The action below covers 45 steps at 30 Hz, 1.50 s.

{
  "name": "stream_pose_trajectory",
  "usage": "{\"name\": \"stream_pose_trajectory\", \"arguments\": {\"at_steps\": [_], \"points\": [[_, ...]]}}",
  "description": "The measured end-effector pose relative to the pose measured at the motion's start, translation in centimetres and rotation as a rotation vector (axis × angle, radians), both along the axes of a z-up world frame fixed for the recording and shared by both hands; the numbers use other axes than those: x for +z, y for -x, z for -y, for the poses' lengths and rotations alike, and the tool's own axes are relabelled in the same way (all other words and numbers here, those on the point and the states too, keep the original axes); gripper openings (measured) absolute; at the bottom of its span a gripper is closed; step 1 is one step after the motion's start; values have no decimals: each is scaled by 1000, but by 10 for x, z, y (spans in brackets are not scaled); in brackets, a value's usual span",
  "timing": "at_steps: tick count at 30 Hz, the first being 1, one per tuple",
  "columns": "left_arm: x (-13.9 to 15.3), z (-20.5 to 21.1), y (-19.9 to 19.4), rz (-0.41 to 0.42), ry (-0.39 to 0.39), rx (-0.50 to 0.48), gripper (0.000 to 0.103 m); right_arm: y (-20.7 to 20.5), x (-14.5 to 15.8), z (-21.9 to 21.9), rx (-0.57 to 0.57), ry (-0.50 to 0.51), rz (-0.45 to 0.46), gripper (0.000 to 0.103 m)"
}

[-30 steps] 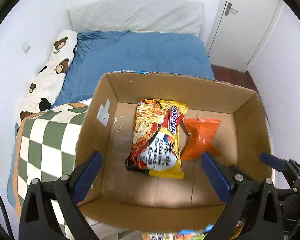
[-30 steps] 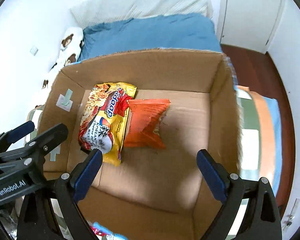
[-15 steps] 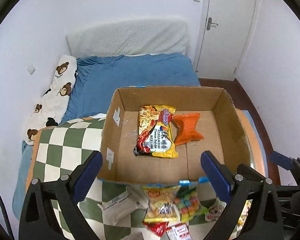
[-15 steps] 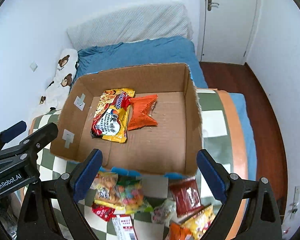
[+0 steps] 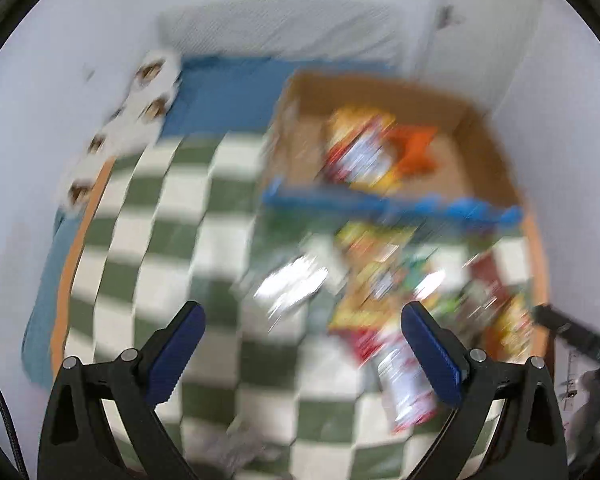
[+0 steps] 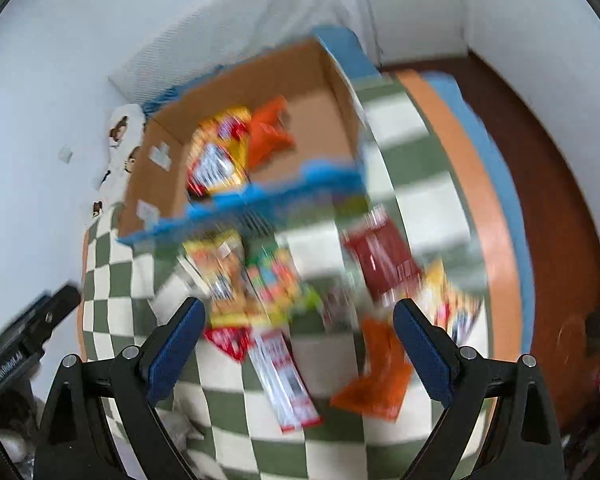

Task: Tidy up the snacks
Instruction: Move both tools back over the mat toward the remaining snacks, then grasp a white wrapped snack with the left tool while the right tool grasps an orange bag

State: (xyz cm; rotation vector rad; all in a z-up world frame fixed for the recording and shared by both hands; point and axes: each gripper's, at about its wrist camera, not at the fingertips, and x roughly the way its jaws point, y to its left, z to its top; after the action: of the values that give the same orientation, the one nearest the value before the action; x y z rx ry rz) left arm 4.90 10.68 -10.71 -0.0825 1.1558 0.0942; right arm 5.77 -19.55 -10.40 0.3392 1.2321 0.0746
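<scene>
Both tools hang wide open and empty above the checkered blanket [image 6: 228, 408]: the left tool [image 5: 302, 328] and the right tool [image 6: 296, 322]. Loose snack packets lie scattered on the blanket, among them an orange packet [image 6: 380, 380] and a dark red packet [image 6: 380, 256], all blurred. Beyond them stands the cardboard box [image 6: 296, 68], holding a noodle packet [image 6: 218, 156] beside an orange pouch [image 6: 268, 132].

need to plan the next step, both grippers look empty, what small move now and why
Probably lower the open right gripper onto the orange packet just ahead of it; it lies loose on the checkered blanket, outside the cardboard box.
</scene>
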Motion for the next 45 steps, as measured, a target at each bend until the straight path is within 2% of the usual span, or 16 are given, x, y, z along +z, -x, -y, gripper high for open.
{"name": "stream_pose_trajectory", "arguments": {"at_steps": [6, 9, 12, 15, 18, 21, 24, 26, 28, 31, 36, 39, 41, 42, 43, 45], "points": [[-96, -61, 67, -283, 45, 161, 100, 43, -71, 23, -78, -39, -160, 97], [-122, -74, 95, -314, 56, 197, 100, 51, -97, 29, -108, -40, -206, 97], [-139, -64, 108, -333, 7, 75, 100, 55, -115, 31, -107, -30, -242, 97], [-161, -33, 115, -374, -157, -163, 100, 57, -126, 27, -78, 0, -266, 97], [-189, -8, 119, -434, -316, -323, 100, 57, -130, 21, -57, 21, -278, 97], [-210, -3, 109, -467, -375, -328, 99, 55, -136, 17, -55, 20, -293, 97], [-209, -17, 87, -457, -303, -189, 98, 49, -142, 15, -82, 32, -294, 97], [-200, -32, 73, -439, -205, -74, 98, 44, -149, 18, -111, 50, -290, 95], [-191, -43, 67, -429, -101, -3, 98, 40, -157, 22, -129, 56, -303, 74], [-176, -48, 69, -408, -28, 27, 98, 43, -159, 25, -120, 60, -297, 59], [-165, -41, 86, -418, -37, -22, 98, 77, -158, 14, -24, 58, -321, 58], [-186, -41, 97, -465, -62, -39, 98, 99, -163, 2, 24, 61, -341, 58], [-197, -42, 99, -476, -52, -28, 90, 107, -165, -5, 37, 65, -349, 59], [-200, -43, 99, -470, -40, -17, 61, 109, -166, -7, 33, 62, -356, 61], [-201, -43, 99, -465, -26, -3, 48, 109, -168, -8, 29, 54, -365, 65], [-197, -41, 101, -444, -1, 16, 47, 110, -169, -7, 10, 28, -366, 66]]}}
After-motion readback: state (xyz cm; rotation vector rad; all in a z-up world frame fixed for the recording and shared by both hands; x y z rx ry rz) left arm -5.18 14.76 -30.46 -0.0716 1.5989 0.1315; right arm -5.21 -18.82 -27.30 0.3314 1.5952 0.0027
